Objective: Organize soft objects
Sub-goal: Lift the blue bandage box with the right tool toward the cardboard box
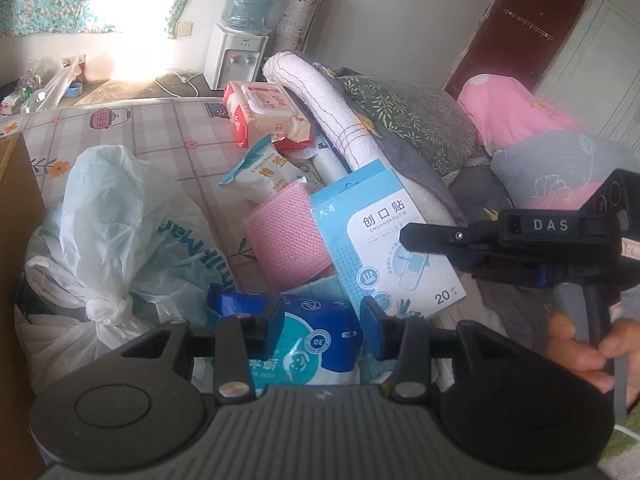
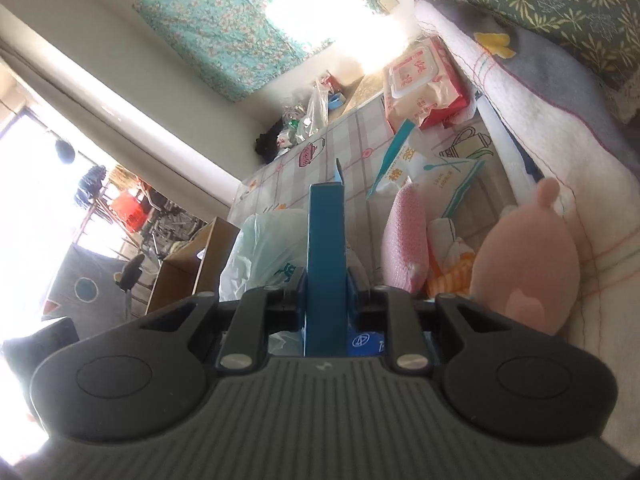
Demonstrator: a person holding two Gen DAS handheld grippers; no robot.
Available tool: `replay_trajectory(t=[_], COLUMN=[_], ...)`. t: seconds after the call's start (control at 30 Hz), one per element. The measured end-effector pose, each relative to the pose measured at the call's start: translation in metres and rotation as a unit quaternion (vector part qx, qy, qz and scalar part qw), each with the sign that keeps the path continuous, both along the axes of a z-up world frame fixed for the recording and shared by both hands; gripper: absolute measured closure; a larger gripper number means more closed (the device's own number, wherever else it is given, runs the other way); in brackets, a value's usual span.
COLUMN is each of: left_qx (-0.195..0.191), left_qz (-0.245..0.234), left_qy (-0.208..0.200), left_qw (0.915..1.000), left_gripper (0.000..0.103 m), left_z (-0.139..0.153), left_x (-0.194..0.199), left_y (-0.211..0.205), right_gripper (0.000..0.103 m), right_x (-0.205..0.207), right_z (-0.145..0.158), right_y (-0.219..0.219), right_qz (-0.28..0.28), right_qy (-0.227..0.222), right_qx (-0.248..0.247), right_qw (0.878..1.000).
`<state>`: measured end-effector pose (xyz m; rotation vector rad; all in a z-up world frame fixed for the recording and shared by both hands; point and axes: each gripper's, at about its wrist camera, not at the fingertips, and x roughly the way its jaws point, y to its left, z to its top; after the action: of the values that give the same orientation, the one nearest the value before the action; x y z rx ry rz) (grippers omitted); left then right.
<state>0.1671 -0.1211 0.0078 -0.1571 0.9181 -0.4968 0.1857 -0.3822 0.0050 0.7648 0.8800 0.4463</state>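
Observation:
My right gripper (image 2: 326, 292) is shut on a light blue bandage box (image 2: 325, 248), seen edge-on; in the left wrist view the same box (image 1: 384, 240) is held tilted above the bed by the right gripper (image 1: 432, 246). My left gripper (image 1: 323, 320) is open, its fingers on either side of a blue and white wipes pack (image 1: 316, 344) without closing on it. A pink sponge cloth (image 1: 286, 240), a cotton swab pack (image 1: 272, 172), a red wipes pack (image 1: 264, 114) and a pink plush toy (image 2: 528, 264) lie on the bed.
Tied white plastic bags (image 1: 116, 248) lie left of the left gripper. A rolled white quilt (image 1: 340, 120) and pillows (image 1: 420, 120) are piled at the right. A cardboard box (image 2: 192, 264) stands beside the bed. A water dispenser (image 1: 236, 56) stands against the far wall.

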Motion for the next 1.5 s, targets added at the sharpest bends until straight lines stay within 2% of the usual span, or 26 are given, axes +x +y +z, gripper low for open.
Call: replay_trajectory(t=[0.03,0.1,0.23,0.37,0.5,0.7,0.87,1.03,1.27,1.5], left_qx=[-0.009,-0.021,-0.017,-0.015,-0.004,0.013,-0.015,-0.027,-0.038,-0.018], left_qz=[-0.008,-0.031,-0.052,-0.062,-0.073,-0.082,-0.078,-0.082,-0.062,0.03], left_qy=[0.006,0.019,0.048,0.061,0.053,0.051,0.069,0.057,0.011,-0.027], left_qw=[0.9999,0.9991,0.9973,0.9961,0.9959,0.9952,0.9944,0.9946,0.9973,0.999], left_gripper=[0.058,0.044,0.035,0.034,0.034,0.035,0.035,0.035,0.035,0.034], left_z=[-0.002,-0.008,-0.021,-0.031,-0.039,-0.052,-0.056,-0.042,0.004,0.05], left_x=[-0.001,-0.001,0.002,0.006,0.007,0.011,0.014,0.003,-0.023,-0.034], left_y=[-0.004,-0.013,-0.034,-0.049,-0.062,-0.074,-0.073,-0.064,-0.02,0.077], right_gripper=[0.085,0.084,0.081,0.076,0.075,0.073,0.073,0.074,0.075,0.075], right_x=[-0.007,-0.017,-0.025,-0.032,-0.036,-0.039,-0.043,-0.053,-0.061,-0.032], right_z=[-0.006,-0.02,-0.043,-0.037,-0.034,-0.043,-0.053,-0.046,-0.004,0.04], right_y=[-0.005,-0.011,-0.017,-0.013,-0.009,-0.01,-0.018,-0.016,0.009,0.093], right_qz=[-0.008,-0.022,-0.037,-0.047,-0.047,-0.059,-0.071,-0.074,-0.051,0.022], right_qy=[0.004,0.019,0.043,0.036,0.027,0.031,0.04,0.033,-0.007,-0.057], right_qx=[0.003,-0.004,0.008,-0.049,-0.081,-0.09,-0.061,-0.048,-0.038,-0.022], right_qw=[1.0,1.0,0.998,0.997,0.995,0.994,0.995,0.996,0.998,0.998])
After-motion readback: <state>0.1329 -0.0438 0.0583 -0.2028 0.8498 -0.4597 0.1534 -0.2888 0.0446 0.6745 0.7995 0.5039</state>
